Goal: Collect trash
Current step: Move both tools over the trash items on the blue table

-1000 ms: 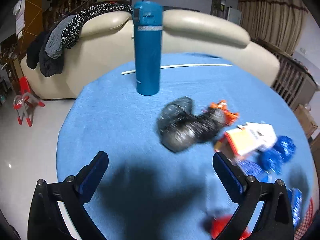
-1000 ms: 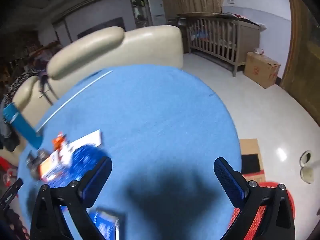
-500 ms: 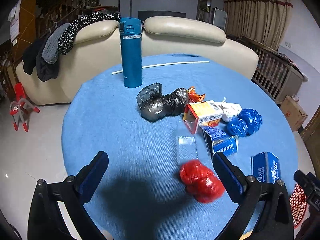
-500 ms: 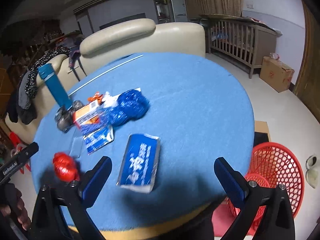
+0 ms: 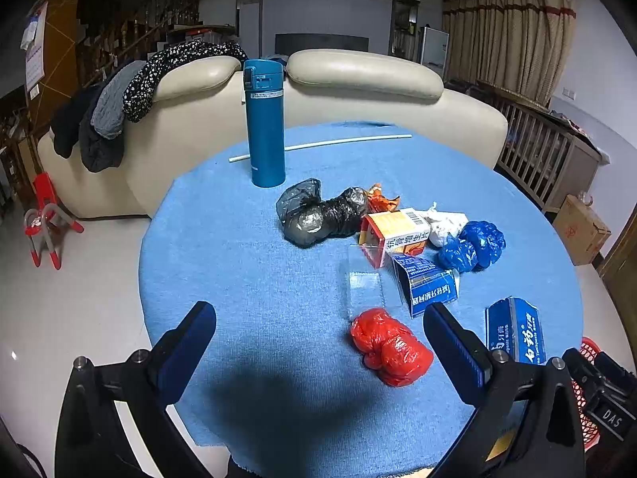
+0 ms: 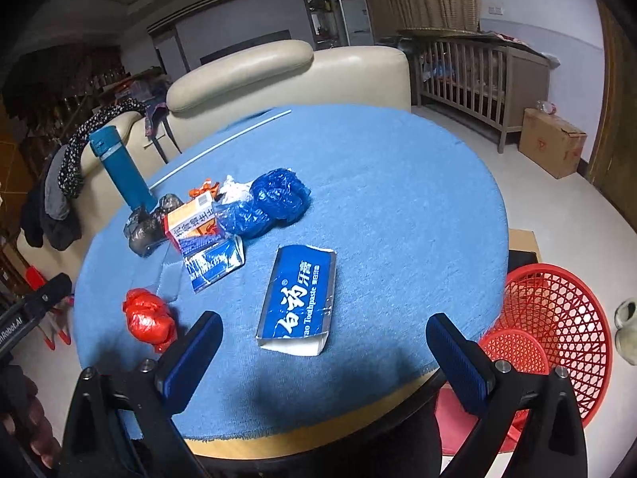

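Observation:
Trash lies scattered on a round blue-clothed table (image 5: 239,263): a red crumpled bag (image 5: 390,346) (image 6: 149,318), a blue toothpaste box (image 6: 298,298) (image 5: 513,334), a smaller blue carton (image 5: 428,285), an orange-white box (image 5: 398,235), black bags (image 5: 318,215), a blue bag (image 5: 473,245) (image 6: 274,199) and a clear plastic piece (image 5: 362,283). A red mesh basket (image 6: 553,322) stands on the floor by the table's right edge. My left gripper (image 5: 318,346) is open above the near table edge, the red bag just ahead. My right gripper (image 6: 322,354) is open, near the toothpaste box.
A tall teal flask (image 5: 264,123) stands at the far left of the table, a thin white rod (image 5: 326,144) behind it. A cream sofa (image 5: 358,79) draped with clothes lies beyond. A wooden crib (image 6: 477,75) and cardboard box (image 6: 553,147) stand on the right.
Both grippers have drawn back from the table, so the whole spread of trash and the red basket have come into view. Both stay open.

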`<state>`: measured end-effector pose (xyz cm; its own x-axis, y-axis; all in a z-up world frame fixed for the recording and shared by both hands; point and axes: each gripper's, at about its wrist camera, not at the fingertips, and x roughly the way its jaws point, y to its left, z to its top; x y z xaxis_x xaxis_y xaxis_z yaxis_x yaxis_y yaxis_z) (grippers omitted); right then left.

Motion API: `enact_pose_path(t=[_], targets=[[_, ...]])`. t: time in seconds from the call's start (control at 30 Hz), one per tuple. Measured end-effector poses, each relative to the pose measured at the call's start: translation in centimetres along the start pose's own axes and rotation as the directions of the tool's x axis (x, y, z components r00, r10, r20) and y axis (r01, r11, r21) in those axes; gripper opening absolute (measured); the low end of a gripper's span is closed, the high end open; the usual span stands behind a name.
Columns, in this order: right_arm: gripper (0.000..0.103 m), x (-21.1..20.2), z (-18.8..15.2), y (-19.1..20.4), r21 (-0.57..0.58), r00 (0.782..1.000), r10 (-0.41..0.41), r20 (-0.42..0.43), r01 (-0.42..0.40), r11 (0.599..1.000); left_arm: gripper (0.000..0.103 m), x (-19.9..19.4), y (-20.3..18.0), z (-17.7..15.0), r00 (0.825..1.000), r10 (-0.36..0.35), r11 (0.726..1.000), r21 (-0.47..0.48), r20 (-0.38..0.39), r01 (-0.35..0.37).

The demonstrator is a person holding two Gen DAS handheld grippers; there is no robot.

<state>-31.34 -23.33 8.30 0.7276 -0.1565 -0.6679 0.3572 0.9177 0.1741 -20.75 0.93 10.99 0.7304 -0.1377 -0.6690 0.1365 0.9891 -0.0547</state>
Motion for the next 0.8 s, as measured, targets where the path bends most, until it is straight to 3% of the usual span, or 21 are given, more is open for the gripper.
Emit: enact_pose_path(t=[0.8], targets=[[0.103,0.1,-0.3,-1.1,0.039,1.0,-0.001,-0.001,0.001,0.999,0.103,-0.1,-0.7,-0.4,1.0,-0.005,1.0,0.021,-0.011,0.005]])
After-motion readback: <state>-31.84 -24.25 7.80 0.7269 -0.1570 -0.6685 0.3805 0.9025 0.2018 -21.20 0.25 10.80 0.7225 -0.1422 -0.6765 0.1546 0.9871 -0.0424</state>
